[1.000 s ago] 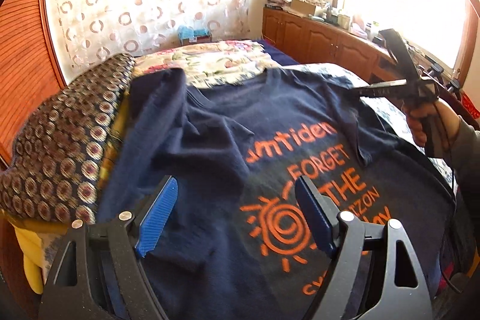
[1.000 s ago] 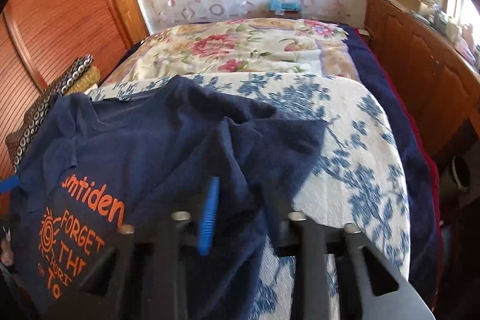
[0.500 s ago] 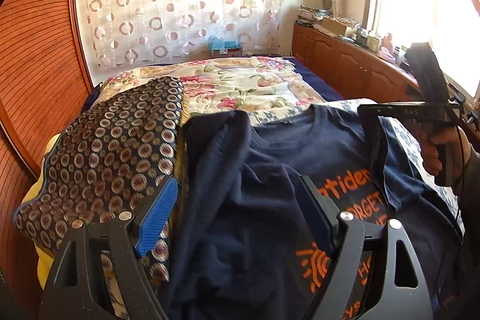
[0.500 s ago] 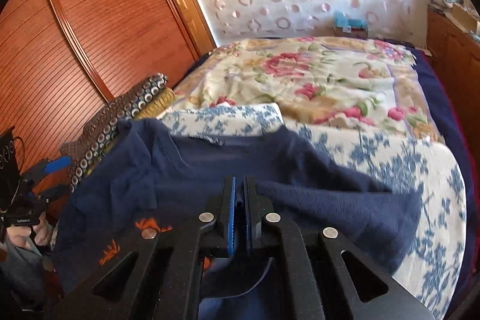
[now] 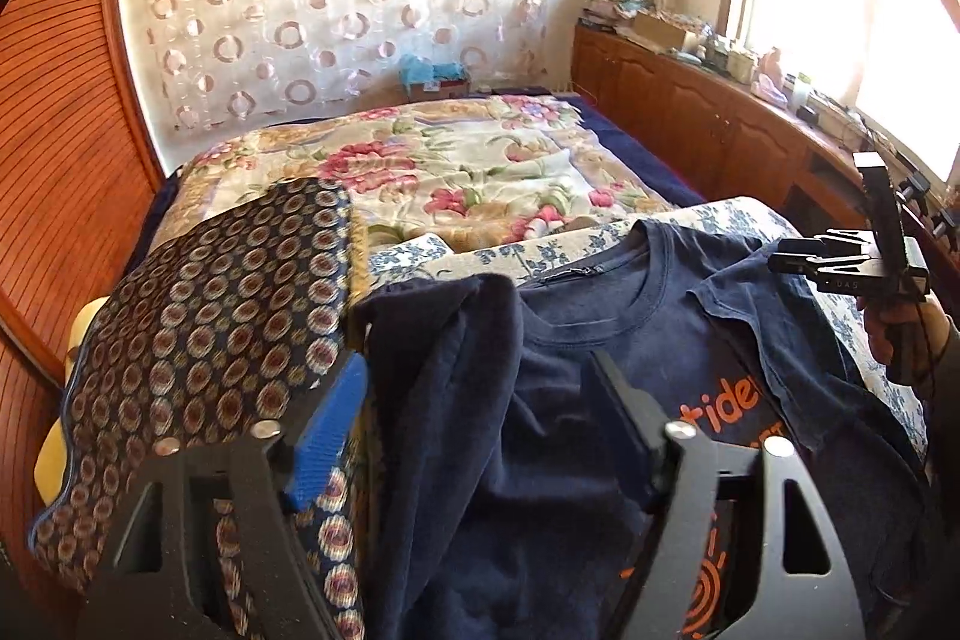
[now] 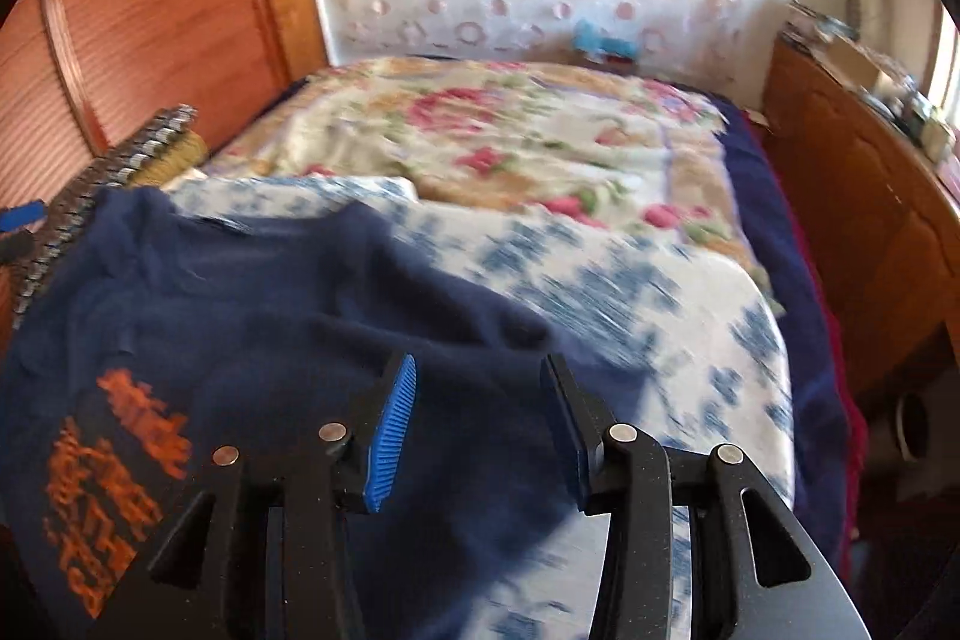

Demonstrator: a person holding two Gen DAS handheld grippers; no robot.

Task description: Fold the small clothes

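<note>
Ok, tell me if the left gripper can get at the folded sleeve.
Probably yes: the left gripper hangs with open jaws right over the folded sleeve of the navy T-shirt, nothing between.

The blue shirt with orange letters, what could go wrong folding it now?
1. The navy T-shirt has a sleeve bunched in a thick fold; folding over it may trap wrinkles.
2. The left gripper is closing above that sleeve right beside the patterned cushion; it might pinch that too.
3. The right gripper has just been opening with nothing held, so the other sleeve may lie crooked.
</note>
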